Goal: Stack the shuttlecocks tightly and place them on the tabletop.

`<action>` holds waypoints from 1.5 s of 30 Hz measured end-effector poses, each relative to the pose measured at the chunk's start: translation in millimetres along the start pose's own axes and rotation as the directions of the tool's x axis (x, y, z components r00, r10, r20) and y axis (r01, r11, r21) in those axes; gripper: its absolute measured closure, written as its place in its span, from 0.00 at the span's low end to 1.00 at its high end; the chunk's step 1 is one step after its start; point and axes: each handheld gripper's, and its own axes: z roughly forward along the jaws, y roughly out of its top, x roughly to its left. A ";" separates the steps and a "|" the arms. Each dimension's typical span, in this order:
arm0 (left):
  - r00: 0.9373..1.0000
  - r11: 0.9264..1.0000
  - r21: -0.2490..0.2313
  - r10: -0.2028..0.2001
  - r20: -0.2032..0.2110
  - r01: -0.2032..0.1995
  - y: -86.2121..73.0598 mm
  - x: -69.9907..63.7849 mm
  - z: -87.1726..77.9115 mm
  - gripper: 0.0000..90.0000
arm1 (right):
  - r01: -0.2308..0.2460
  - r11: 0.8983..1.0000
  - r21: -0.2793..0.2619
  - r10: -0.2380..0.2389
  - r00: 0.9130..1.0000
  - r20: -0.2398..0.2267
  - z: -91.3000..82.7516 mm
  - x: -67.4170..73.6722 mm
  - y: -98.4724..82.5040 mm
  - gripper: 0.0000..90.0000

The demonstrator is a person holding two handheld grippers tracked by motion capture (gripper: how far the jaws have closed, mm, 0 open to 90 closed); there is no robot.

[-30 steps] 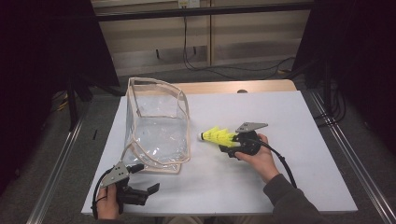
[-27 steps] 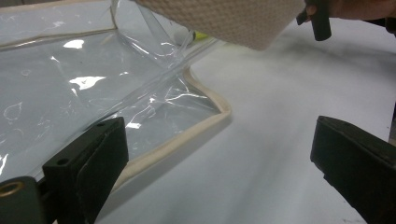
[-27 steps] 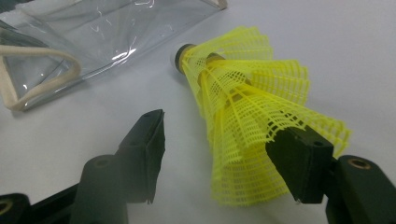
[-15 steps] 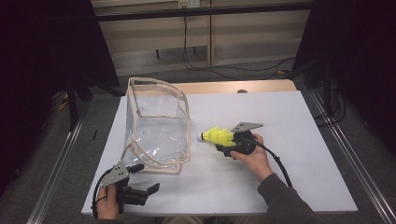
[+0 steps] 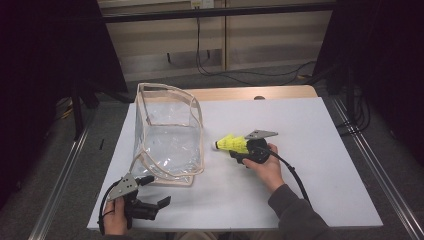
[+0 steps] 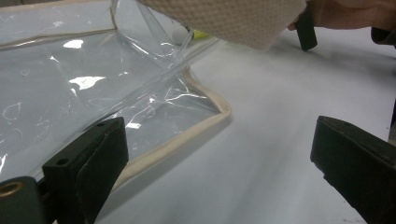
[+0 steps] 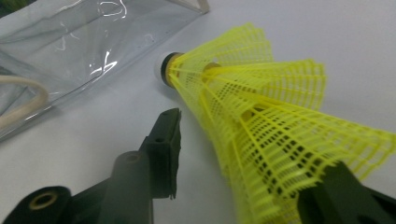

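Note:
A yellow mesh shuttlecock point(image 5: 232, 144) lies on the white table top point(image 5: 310, 125) just right of a clear plastic bag with beige trim point(image 5: 167, 135), its white cork toward the bag. My right gripper point(image 5: 238, 150) has its jaws on either side of the shuttlecock's skirt point(image 7: 261, 116) and they have just been closing. In the right gripper view a gap still shows at the left pad, so it is open. My left gripper point(image 5: 157, 191) rests near the table's front left corner, open wide. Nothing is between its jaws, which stand beside the bag's front corner point(image 6: 205, 116).
The bag point(image 7: 70, 37) stands upright on the left half of the table top, mouth upward. Metal rails run along both sides of the table. Cables hang by the wall at the back. A black cable trails from the right gripper over the table.
My right gripper has slid a little left onto the shuttlecock, and its jaws are narrower around the skirt. The left gripper and the bag have not moved.

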 end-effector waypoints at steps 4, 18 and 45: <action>1.000 1.000 0.001 -0.003 0.005 0.003 -0.2 0.5 0.5 0.04 | -0.020 1.000 -0.012 0.020 1.000 0.014 0.4 -2.1 0.5 0.72; 1.000 1.000 0.001 -0.005 -0.006 0.005 -0.1 -0.8 0.8 0.04 | 0.012 0.999 -0.045 -0.012 1.000 0.005 -5.8 -4.0 4.3 0.93; 1.000 1.000 -0.003 -0.010 0.005 0.010 -1.1 -0.3 1.0 0.04 | 0.107 0.994 -0.023 -0.107 0.994 0.027 16.6 17.5 19.8 0.74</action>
